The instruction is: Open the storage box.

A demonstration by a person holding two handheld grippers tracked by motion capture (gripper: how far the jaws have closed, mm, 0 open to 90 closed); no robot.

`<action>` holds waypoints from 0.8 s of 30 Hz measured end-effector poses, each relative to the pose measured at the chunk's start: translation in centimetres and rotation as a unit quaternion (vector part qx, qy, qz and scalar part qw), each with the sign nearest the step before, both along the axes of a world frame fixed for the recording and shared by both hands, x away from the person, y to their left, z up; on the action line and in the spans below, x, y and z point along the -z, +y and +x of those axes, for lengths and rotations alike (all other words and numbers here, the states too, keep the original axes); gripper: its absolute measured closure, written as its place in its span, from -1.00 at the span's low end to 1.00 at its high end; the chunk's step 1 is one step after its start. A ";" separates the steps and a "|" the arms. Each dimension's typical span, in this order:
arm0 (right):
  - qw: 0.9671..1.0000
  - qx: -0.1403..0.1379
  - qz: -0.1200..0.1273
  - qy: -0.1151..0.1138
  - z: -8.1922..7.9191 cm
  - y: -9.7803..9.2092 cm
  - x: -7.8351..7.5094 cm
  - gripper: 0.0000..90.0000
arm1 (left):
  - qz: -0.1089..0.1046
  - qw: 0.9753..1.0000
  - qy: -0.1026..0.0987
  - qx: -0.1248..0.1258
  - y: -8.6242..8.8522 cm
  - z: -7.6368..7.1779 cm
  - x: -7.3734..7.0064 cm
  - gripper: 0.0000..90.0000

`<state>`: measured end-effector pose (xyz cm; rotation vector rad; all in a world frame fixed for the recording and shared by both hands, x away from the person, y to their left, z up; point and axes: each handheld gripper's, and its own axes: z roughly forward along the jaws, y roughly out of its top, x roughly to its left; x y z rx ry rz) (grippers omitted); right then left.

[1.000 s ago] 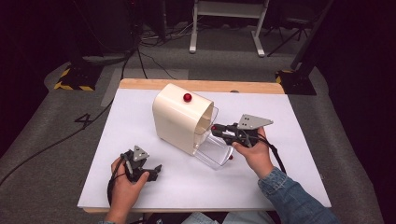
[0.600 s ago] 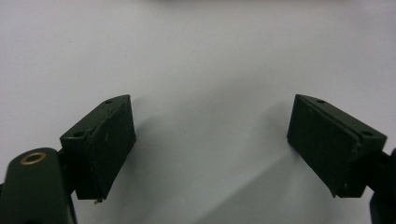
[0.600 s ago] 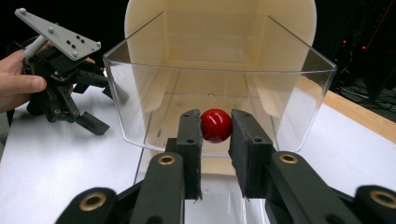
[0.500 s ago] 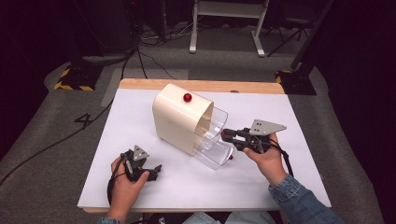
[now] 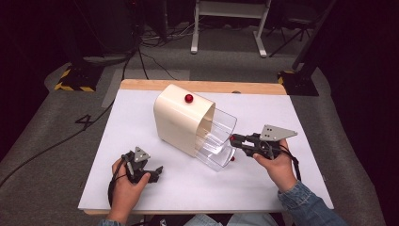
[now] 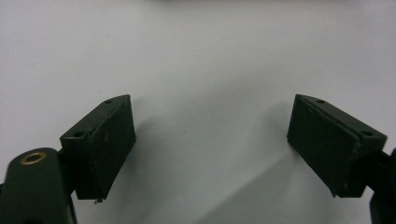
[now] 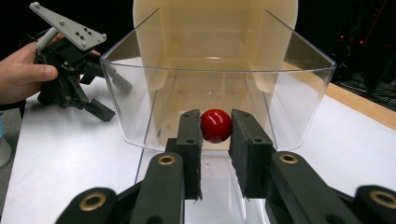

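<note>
Housing (image 5: 181, 120) stands on table (image 5: 141, 108), centre-left and toward the far edge, with a knob (image 5: 188, 98) on its top; drawer (image 5: 216, 141) projects from its near-right face, partly inside it and partly out over the table. Right gripper (image 5: 232, 138) lies right of the drawer, jaw tips at the drawer front, closed around the drawer's knob (image 7: 216, 125). Left gripper (image 5: 157, 172), jaws apart, rests on the table near the front edge, left of and nearer than the housing, well apart from it.
</note>
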<state>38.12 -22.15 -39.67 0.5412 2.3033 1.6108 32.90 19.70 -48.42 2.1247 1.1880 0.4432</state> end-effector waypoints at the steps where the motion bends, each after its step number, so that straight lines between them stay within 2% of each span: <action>1: 1.000 0.000 0.000 0.001 -0.1 -0.1 0.0 0.65 | 0.000 1.000 0.000 0.000 0.0 0.0 0.0 -0.66; 10: 1.000 0.000 -0.005 0.009 -0.1 -0.5 0.7 0.63 | 0.000 1.000 -0.001 0.000 0.0 0.0 0.0 -0.66; 17: 1.000 0.013 -0.017 0.021 0.2 -0.6 1.4 0.30 | 0.002 1.000 -0.002 0.000 0.0 -0.1 0.0 -0.66; 24: 0.999 0.014 -0.025 0.024 0.3 -0.8 1.7 0.15 | 0.001 1.000 -0.004 0.000 0.0 -0.1 0.0 -0.66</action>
